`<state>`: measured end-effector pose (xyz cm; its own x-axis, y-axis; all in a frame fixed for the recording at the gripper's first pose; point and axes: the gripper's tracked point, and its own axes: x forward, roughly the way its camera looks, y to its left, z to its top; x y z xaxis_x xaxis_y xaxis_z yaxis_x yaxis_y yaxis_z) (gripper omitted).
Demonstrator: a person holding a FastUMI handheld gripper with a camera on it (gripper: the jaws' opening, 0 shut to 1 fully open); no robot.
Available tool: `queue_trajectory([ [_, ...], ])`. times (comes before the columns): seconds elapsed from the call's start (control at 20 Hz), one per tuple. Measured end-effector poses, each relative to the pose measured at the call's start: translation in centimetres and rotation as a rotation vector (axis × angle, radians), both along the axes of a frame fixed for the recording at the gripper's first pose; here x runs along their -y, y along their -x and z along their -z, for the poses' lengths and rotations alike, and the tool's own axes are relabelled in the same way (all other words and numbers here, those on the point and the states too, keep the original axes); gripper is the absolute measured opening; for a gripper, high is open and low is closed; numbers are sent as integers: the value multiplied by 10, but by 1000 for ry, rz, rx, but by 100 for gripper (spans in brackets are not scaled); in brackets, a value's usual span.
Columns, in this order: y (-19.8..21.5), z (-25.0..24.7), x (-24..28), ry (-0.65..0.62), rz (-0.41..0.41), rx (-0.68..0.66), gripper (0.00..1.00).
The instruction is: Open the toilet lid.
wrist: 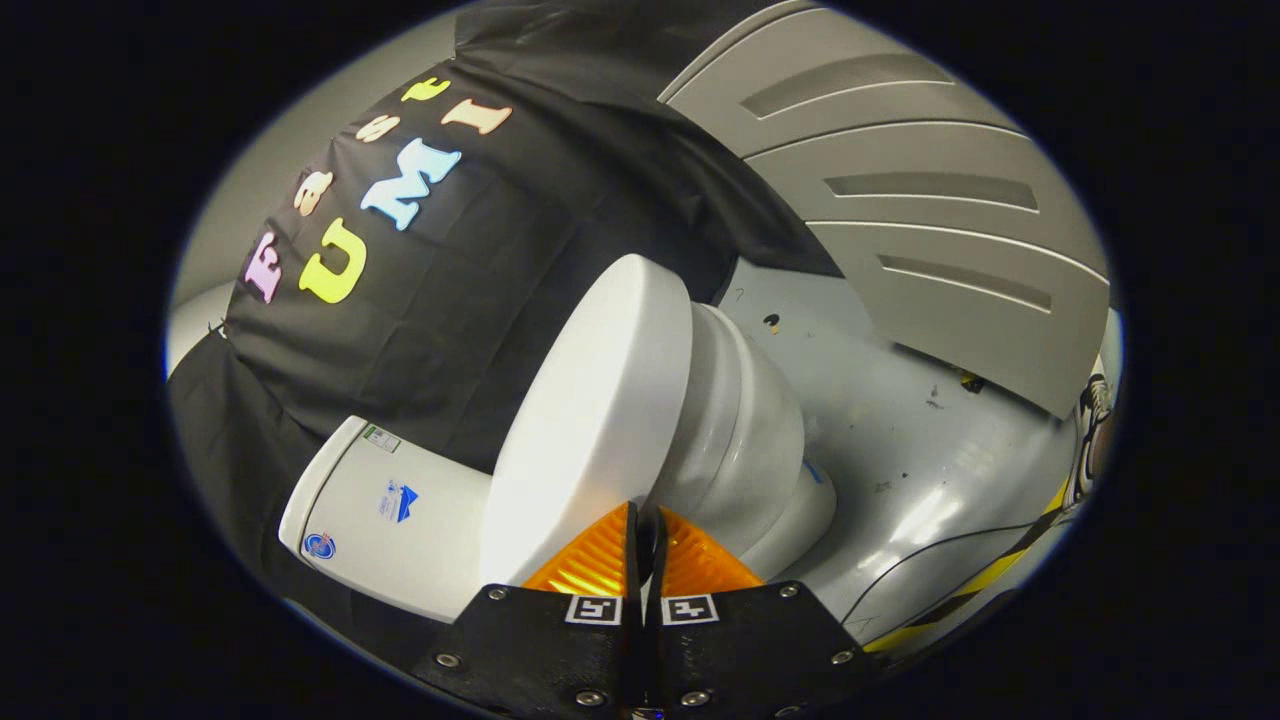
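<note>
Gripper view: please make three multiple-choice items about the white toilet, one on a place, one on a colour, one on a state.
1. Where is the white cistern relative to the white plastic toilet lid?
A. behind the lid, against the black cloth wall
B. in front of the bowl
C. between the fingers

2. What colour is the glossy floor beside the white ceramic bowl?
A. red
B. grey
C. green

3. How do the tongs stand?
A. wide open, far from the toilet
B. fingers close together, tips at the lid's front edge
C. shut on the cistern

Answers:
1. A, the cistern sits between lid and cloth.
2. B, the floor shines pale grey.
3. B, almost no gap shows between the fingers, and the lid lies on the bowl just ahead of them.
</note>
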<state>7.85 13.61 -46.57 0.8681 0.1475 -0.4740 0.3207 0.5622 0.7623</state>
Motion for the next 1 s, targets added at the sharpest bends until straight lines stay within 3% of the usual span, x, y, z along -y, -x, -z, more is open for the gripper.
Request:
queue_trajectory([
  [0.45,-5,-39,-3,122,22,-36,0],
  [1.0,-13,-78,-11,321,-38,-90,0],
])
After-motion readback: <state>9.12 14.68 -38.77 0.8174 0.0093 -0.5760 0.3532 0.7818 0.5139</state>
